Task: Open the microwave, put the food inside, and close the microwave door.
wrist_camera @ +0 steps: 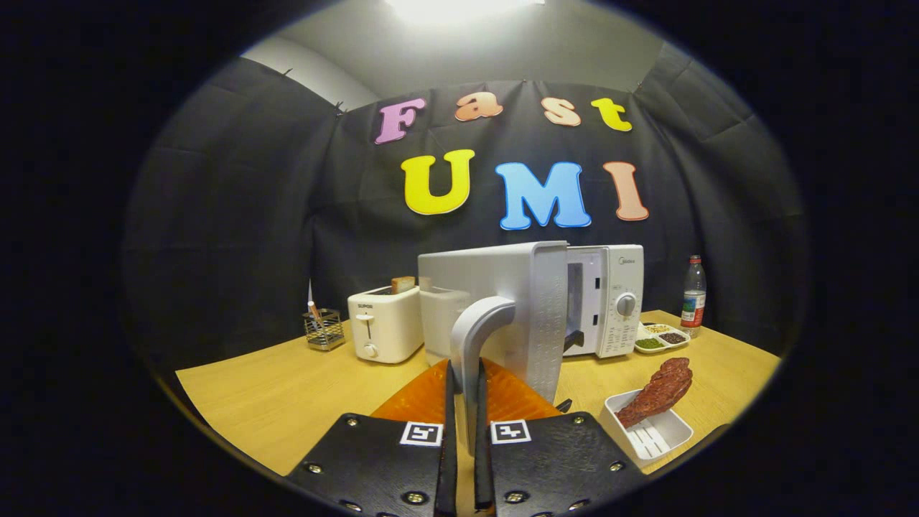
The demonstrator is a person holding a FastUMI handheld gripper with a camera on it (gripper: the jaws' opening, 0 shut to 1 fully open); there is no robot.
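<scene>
Your gripper (464, 388) pinches the door handle (470, 337) between both fingers, pointing level at the microwave (607, 309). Its door (517, 316) stands swung wide just ahead. To the fingers' right, near them, the food (657, 391) lies in a white tray (650, 434), long axis slanting away rightward.

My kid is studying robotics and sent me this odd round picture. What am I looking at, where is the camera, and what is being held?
The camera rides on a hand-held two-finger gripper and looks forward along its fingers. The fingers are closed on the curved handle of the microwave door, which stands swung open. On the wooden table sit a white tray holding a piece of meat, a toaster, a wire holder, a dish of grains and a bottle.
</scene>
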